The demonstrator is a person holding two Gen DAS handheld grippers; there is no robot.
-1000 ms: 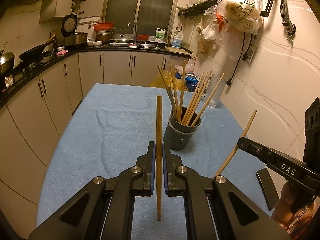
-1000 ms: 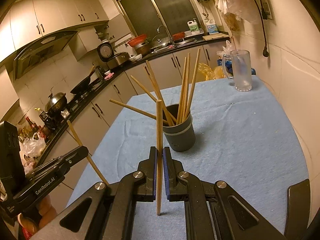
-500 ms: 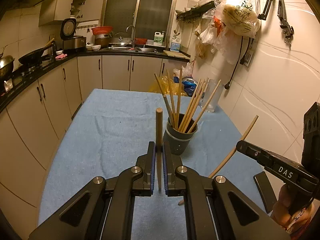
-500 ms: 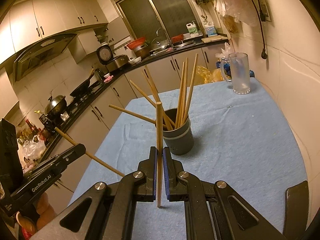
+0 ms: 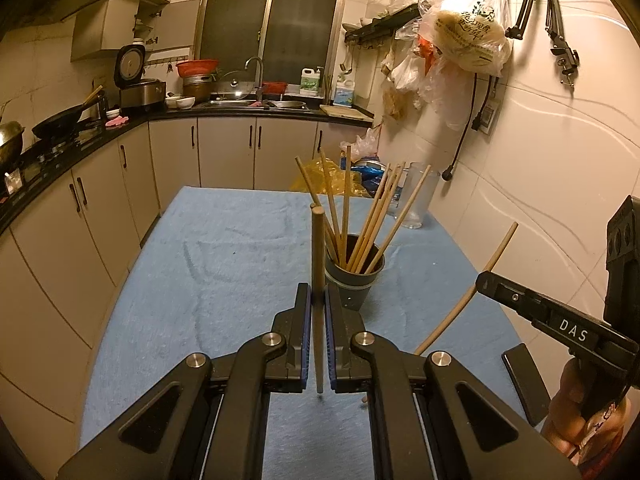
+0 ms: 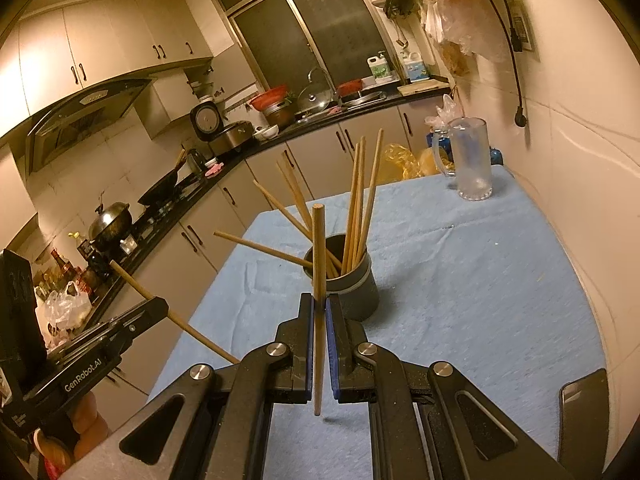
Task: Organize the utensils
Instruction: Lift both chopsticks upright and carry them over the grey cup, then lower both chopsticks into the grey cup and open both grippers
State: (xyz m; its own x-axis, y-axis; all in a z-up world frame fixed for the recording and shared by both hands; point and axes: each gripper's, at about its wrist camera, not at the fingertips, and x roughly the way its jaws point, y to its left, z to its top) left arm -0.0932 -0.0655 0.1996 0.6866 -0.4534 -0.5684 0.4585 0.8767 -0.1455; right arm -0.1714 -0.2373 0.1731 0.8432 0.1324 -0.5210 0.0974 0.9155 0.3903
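While both jaws stay out of the cup, each clamps one wooden chopstick above the blue tabletop (image 5: 168, 280).
Left gripper (image 5: 319, 304): jaws closed on left chopstick (image 5: 318, 264), long axis near vertical in its own view, top end up beside the cup rim; from the right wrist view it slants, upper end toward the stove side. Right gripper (image 6: 319, 304): jaws closed on right chopstick (image 6: 318, 256), upright in its view, tilted in the left view. Grey cup (image 5: 354, 280) stands mid-tabletop, just ahead of both grippers, chopsticks in it fanning upward.
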